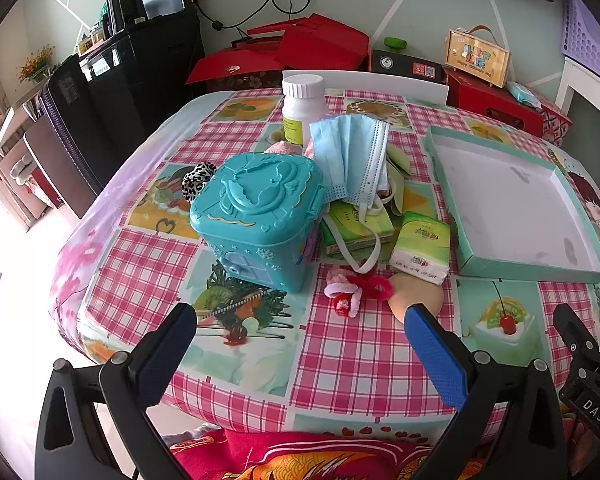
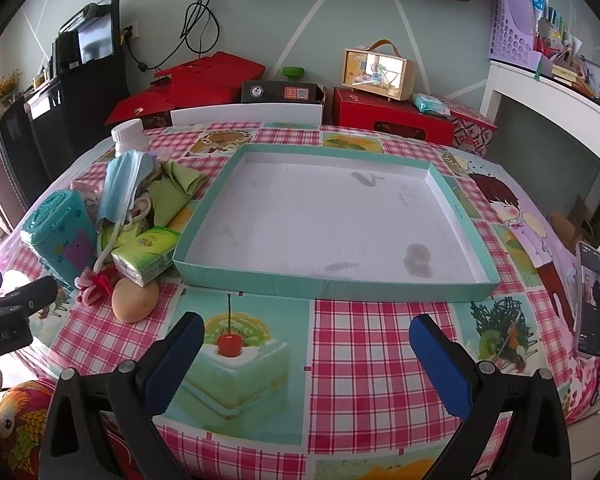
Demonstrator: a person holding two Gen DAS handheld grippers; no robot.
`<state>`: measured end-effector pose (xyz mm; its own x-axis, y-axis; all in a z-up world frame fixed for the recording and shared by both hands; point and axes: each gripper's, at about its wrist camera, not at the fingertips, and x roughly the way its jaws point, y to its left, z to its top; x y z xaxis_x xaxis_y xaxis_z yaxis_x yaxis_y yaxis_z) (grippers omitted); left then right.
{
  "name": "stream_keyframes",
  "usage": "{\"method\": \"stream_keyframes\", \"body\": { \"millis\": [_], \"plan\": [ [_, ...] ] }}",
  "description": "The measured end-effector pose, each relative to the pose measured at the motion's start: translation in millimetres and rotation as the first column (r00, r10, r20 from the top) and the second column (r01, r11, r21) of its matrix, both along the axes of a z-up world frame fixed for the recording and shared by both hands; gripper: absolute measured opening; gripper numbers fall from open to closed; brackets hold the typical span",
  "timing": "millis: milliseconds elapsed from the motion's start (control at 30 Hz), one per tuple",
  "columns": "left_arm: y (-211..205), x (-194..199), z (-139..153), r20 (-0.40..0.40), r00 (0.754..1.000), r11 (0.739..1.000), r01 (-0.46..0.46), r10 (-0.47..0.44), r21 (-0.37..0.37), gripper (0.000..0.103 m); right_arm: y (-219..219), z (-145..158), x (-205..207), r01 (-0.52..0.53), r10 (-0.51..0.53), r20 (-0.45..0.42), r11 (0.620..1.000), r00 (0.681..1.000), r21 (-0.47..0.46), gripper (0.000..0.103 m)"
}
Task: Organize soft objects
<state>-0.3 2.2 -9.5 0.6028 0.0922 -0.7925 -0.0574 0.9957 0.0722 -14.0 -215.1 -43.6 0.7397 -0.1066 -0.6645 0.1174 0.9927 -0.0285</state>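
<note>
Checkered cloth with fruit prints covers the surface (image 2: 340, 360). I have both tools low at its near edge, each spread wide and gripping nothing: left tool (image 1: 300, 332) facing the clutter, right tool (image 2: 306, 340) facing the tray (image 2: 332, 276), which is bare inside. Soft things lie heaped left of the tray: face mask (image 1: 352, 152) draped over tissue packs (image 1: 422, 246), hair ties (image 1: 356, 290) and a round sponge (image 2: 134, 300) nearest me, beside a teal box (image 1: 260, 208).
</note>
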Motion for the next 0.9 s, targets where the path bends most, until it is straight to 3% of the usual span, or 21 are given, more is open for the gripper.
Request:
{"method": "stream_keyframes", "body": {
  "millis": [900],
  "plan": [
    [2.0, 0.7, -4.3, -0.015, 1.0, 1.0, -0.006, 0.006, 0.003, 0.103, 4.0, -1.5, -2.2, 0.003, -0.003, 0.006, 1.0, 1.0, -0.022, 0.103]
  ]
}}
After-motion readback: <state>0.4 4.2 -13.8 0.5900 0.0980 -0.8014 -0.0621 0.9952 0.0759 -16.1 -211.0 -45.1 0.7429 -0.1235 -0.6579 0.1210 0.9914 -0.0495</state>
